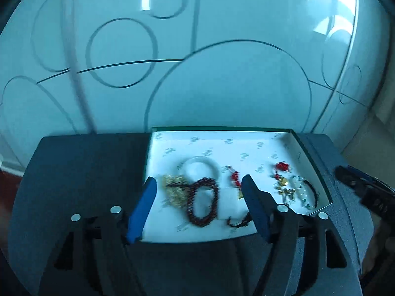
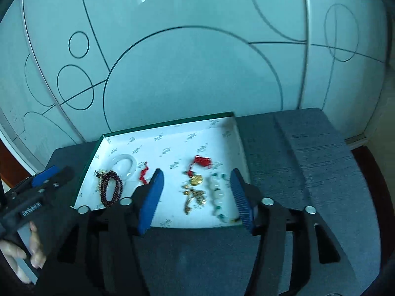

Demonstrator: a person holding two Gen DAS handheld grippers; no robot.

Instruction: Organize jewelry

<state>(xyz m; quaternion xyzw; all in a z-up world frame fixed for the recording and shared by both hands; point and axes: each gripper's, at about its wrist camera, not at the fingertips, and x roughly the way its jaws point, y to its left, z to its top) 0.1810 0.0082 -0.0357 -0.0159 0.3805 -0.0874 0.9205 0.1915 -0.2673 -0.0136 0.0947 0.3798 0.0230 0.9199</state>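
Both grippers spread wide, holding nothing: left gripper (image 1: 198, 185) over dark bead bracelet (image 1: 203, 203), right gripper (image 2: 196, 176) over gold charm cluster (image 2: 195, 192) & pale bead strand (image 2: 217, 194). All jewelry lies loose in white tray (image 2: 172, 128). Risk: pieces lie close, so pinching one prob snags a neighbor's cord & drags it.

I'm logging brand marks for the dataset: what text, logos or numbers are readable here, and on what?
Repeated small green-grey logo marks on the white lining of the tray: too small and blurred to read.
Embossed pale lettering on the side of the left gripper, seen from the right wrist camera: blurred, not readable.
Gold pendant among the jewelry: shows a pattern, no legible characters.
No other text or numbers can be made out.
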